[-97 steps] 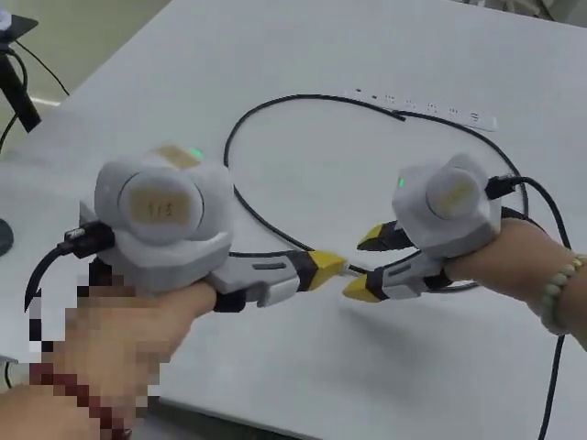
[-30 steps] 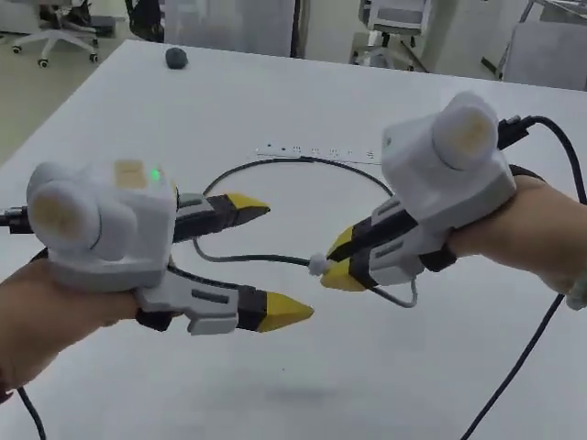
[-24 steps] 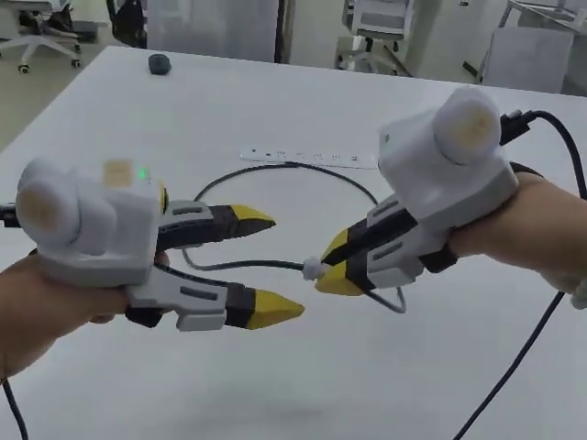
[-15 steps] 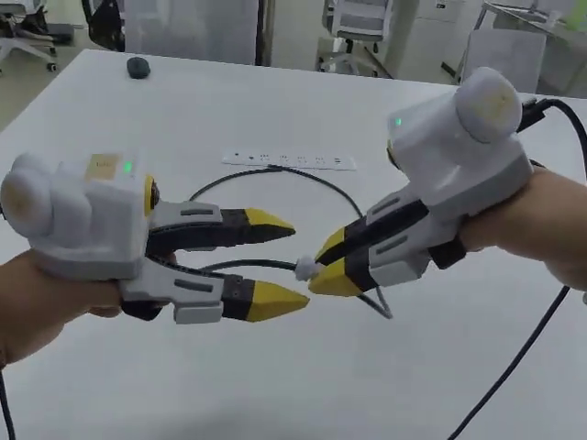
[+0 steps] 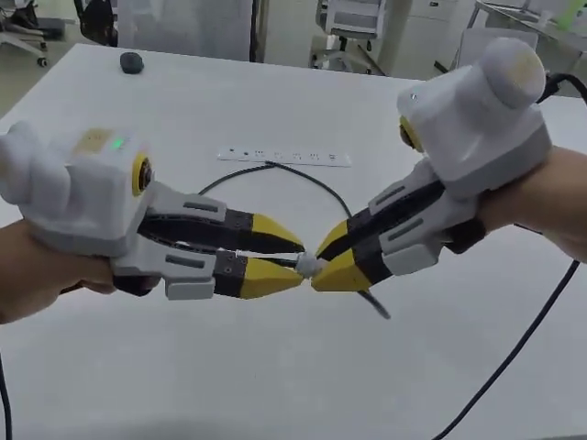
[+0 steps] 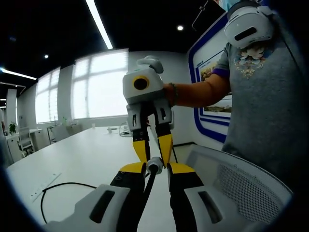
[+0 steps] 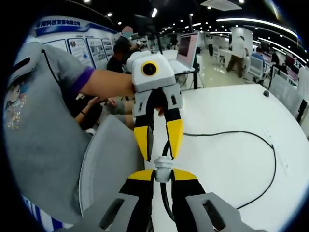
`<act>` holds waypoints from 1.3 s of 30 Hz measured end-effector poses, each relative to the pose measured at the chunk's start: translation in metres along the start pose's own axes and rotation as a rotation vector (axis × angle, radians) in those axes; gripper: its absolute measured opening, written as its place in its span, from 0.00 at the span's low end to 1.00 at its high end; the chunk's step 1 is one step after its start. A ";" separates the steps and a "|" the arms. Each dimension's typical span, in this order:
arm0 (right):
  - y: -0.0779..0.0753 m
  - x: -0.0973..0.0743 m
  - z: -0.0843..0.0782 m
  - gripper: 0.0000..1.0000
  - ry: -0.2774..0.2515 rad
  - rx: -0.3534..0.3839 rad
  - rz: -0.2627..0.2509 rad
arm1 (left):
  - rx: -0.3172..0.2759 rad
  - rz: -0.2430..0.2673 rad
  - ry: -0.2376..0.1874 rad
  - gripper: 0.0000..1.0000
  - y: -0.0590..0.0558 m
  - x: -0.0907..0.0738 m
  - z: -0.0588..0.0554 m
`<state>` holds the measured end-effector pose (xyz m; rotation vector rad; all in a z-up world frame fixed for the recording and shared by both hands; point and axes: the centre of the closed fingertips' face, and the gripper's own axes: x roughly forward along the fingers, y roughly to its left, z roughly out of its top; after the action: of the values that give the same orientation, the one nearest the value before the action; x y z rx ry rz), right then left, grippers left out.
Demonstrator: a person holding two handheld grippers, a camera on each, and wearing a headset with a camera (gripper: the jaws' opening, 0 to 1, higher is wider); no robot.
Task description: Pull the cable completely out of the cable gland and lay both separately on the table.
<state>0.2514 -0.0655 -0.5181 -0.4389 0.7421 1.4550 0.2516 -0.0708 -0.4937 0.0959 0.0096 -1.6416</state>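
Observation:
A small white cable gland [image 5: 307, 266] hangs in the air above the white table [image 5: 275, 367], and my right gripper [image 5: 319, 264] is shut on it. A thin black cable [image 5: 303, 176] loops over the table behind and runs into the gland. My left gripper [image 5: 298, 258] faces the right one tip to tip, its jaws drawn in around the cable beside the gland with a gap still showing. In the left gripper view the gland [image 6: 154, 166] sits just past my own jaws and the cable [image 6: 147, 188] passes between them. In the right gripper view the gland [image 7: 163, 170] is pinched between my yellow fingertips [image 7: 140, 176].
A white power strip [image 5: 284, 157] lies flat behind the cable loop, and a small dark object [image 5: 131, 61] rests at the table's far left. A short cable end [image 5: 385, 313] lies under the right gripper. A grey mesh chair [image 6: 241, 179] stands close by the person.
The left gripper has moved right up to the gland and its wide-open jaws have narrowed around the cable. The right gripper keeps its hold on the gland.

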 end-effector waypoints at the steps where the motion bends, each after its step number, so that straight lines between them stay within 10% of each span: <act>1: 0.001 0.000 0.001 0.08 -0.003 -0.001 0.004 | 0.003 -0.001 0.004 0.20 0.000 0.000 0.000; 39: 0.009 0.003 0.002 0.08 -0.051 -0.037 0.114 | -0.032 -0.084 -0.031 0.17 -0.008 0.005 -0.005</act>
<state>0.2424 -0.0613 -0.5174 -0.3911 0.7105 1.5832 0.2433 -0.0753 -0.4998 0.0459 0.0161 -1.7257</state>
